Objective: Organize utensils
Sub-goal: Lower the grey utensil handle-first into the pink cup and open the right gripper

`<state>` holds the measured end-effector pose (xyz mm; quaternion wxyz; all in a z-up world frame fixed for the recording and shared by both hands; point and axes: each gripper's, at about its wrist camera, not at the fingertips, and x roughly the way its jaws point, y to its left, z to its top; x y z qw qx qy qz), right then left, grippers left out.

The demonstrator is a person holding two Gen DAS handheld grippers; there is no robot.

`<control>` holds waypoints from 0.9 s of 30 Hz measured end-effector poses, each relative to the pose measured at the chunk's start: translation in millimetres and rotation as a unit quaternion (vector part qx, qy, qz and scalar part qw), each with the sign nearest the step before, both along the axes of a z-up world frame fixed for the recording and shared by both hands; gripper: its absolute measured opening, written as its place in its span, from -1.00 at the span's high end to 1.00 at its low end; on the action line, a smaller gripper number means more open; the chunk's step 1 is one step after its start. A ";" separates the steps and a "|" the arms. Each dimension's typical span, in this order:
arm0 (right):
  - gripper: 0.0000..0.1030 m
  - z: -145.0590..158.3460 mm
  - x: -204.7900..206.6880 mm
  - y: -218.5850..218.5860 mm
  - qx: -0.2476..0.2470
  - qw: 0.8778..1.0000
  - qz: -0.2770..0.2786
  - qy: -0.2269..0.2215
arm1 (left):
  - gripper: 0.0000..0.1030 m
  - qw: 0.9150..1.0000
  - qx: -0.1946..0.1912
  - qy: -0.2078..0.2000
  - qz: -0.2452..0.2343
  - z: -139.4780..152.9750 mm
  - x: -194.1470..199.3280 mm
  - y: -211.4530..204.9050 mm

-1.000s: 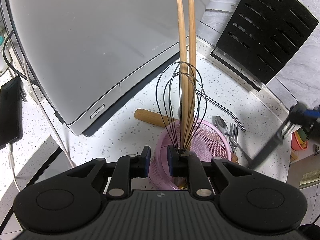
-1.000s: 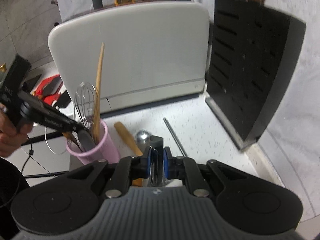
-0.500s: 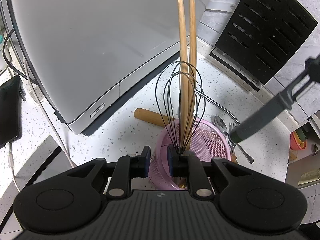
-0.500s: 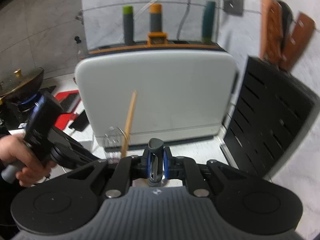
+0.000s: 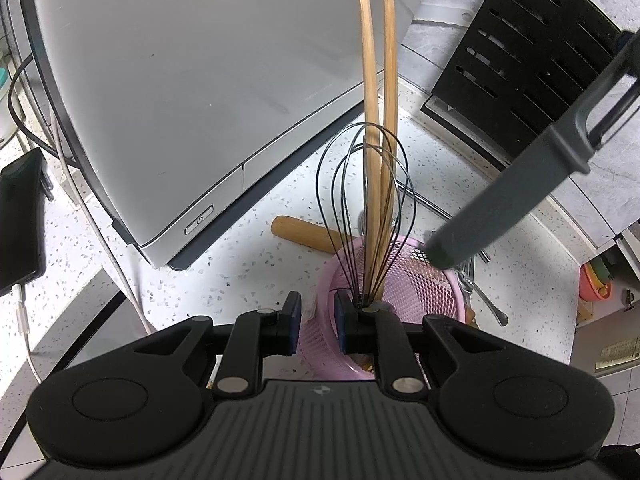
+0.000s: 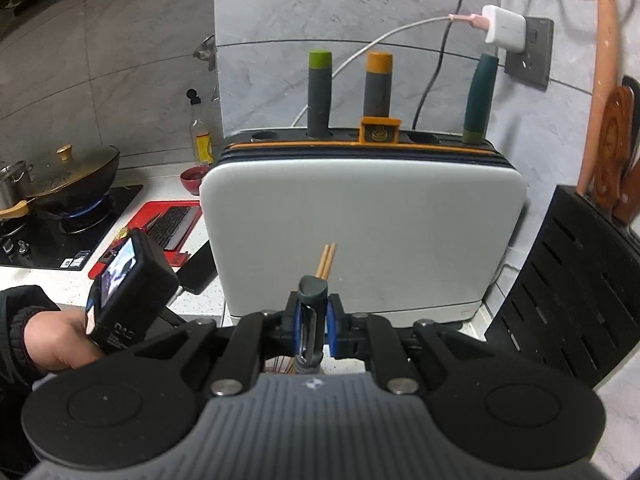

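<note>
Above pink basket (image 5: 420, 280), R hand-held gripper (image 6: 314, 320) clamps grey peeler (image 5: 512, 188), handle slanting down toward basket's right rim; L hand-held gripper (image 5: 318, 316) nips near rim.

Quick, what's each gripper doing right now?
Left gripper: shut on the pink basket rim.
Right gripper: shut on a grey peeler.
</note>
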<state>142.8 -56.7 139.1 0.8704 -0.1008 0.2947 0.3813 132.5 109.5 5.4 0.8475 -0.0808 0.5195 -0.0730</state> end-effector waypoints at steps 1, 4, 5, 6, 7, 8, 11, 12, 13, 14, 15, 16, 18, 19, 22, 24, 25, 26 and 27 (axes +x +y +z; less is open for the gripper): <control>0.82 1.5 -0.2 0.6 -0.002 1.000 0.000 -0.003 | 0.63 1.000 0.000 0.000 0.000 0.1 -0.2 0.1; 0.82 5.0 -0.2 3.1 -0.003 1.000 0.004 -0.005 | 0.63 1.000 0.000 0.000 0.000 0.0 0.1 0.0; 0.82 4.2 -0.4 2.9 -0.004 1.000 0.005 -0.006 | 0.63 1.000 0.000 0.000 0.000 0.1 0.0 0.1; 0.82 4.2 -0.5 3.7 -0.005 1.000 0.006 -0.008 | 0.63 1.000 0.000 -0.001 0.000 -0.2 0.3 0.5; 0.82 4.5 -1.4 4.5 -0.006 1.000 0.007 -0.009 | 0.63 1.000 -0.001 -0.001 0.001 -0.3 0.4 0.7; 0.82 5.0 -1.5 5.2 -0.006 1.000 0.008 -0.009 | 0.63 1.000 -0.001 -0.001 0.001 -0.5 0.6 1.0; 0.82 5.9 -2.2 7.8 -0.007 1.000 0.011 -0.011 | 0.63 1.000 -0.001 -0.002 0.001 -0.4 0.3 1.7; 0.82 6.0 -2.6 8.2 -0.007 1.000 0.012 -0.011 | 0.63 1.000 -0.001 -0.001 0.000 -0.4 0.4 1.7; 0.82 5.4 -2.9 8.7 -0.007 1.000 0.012 -0.011 | 0.63 1.000 -0.001 -0.001 0.001 -0.4 0.3 1.5; 0.82 4.0 -3.3 10.0 -0.008 1.000 0.013 -0.010 | 0.63 1.000 0.000 -0.001 0.001 -0.4 0.3 1.6; 0.82 1.7 -3.3 11.0 -0.010 1.000 0.014 -0.008 | 0.63 1.000 -0.001 -0.001 0.001 -0.3 0.2 1.5; 0.82 -1.1 -2.5 12.2 -0.011 1.000 0.015 -0.006 | 0.63 1.000 -0.001 -0.001 0.000 -0.3 0.2 1.5; 0.82 -8.5 -0.8 16.2 -0.016 1.000 0.016 -0.001 | 0.63 1.000 0.000 -0.001 -0.001 0.2 0.2 1.1; 0.82 -11.5 0.0 17.8 -0.017 1.000 0.016 0.001 | 0.63 1.000 0.000 -0.001 -0.002 0.3 0.5 1.0; 0.82 -22.0 3.5 22.0 -0.018 1.000 0.016 0.005 | 0.63 1.000 0.001 -0.001 -0.002 0.3 0.8 1.2; 0.82 -28.1 6.0 26.4 -0.023 1.000 0.017 0.004 | 0.63 1.000 0.000 -0.002 -0.001 0.8 0.5 1.5; 0.82 -31.3 6.8 28.2 -0.025 1.000 0.019 0.004 | 0.63 1.000 0.000 -0.002 -0.002 0.9 0.7 1.7; 0.82 -34.7 8.0 30.3 -0.027 0.999 0.020 0.005 | 0.63 1.000 0.000 -0.002 -0.002 0.9 0.3 1.5; 0.82 -38.1 8.4 32.7 -0.030 0.999 0.022 0.006 | 0.63 1.000 0.000 -0.002 -0.002 1.1 0.2 1.2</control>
